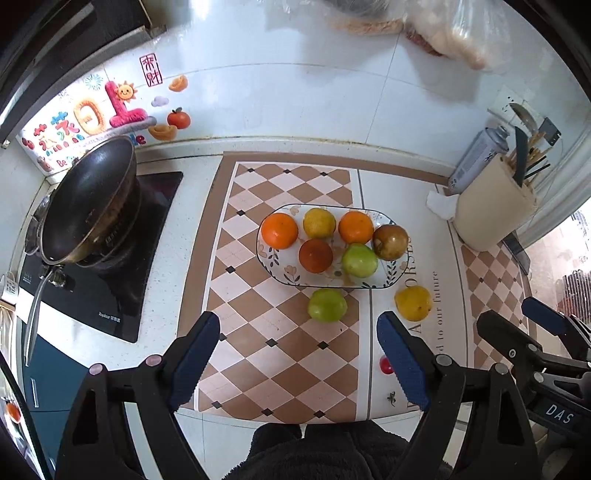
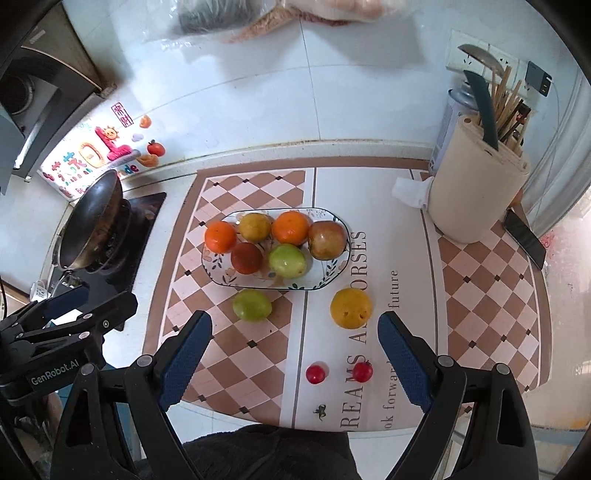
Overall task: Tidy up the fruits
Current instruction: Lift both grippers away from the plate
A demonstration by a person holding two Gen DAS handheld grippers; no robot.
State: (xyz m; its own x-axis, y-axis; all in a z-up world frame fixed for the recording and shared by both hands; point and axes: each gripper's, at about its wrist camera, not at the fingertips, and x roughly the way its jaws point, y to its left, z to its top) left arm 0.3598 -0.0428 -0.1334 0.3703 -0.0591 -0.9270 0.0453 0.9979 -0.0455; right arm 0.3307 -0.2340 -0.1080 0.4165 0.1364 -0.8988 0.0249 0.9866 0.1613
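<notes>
A floral plate [image 1: 395,275] [image 2: 221,275] on the checked mat holds several fruits, among them two oranges, a green one [image 1: 359,260] [image 2: 287,260] and a brownish one [image 2: 327,239]. In front of the plate, a green fruit [image 1: 327,305] [image 2: 252,304] and a yellow fruit [image 1: 413,303] [image 2: 350,308] lie on the mat. Nearer me are two cherry tomatoes [image 2: 315,373] [image 2: 362,371]. My left gripper [image 1: 298,321] and right gripper [image 2: 294,319] both hang open and empty above the mat, short of the loose fruits.
A black wok [image 1: 88,206] sits on the induction cooktop [image 1: 110,302] at the left. At the right stand a beige utensil holder [image 2: 476,192] and a spray can [image 1: 476,155], with a tissue [image 2: 410,192] and a phone [image 2: 524,238] nearby. Plastic bags [image 2: 221,14] hang above on the tiled wall.
</notes>
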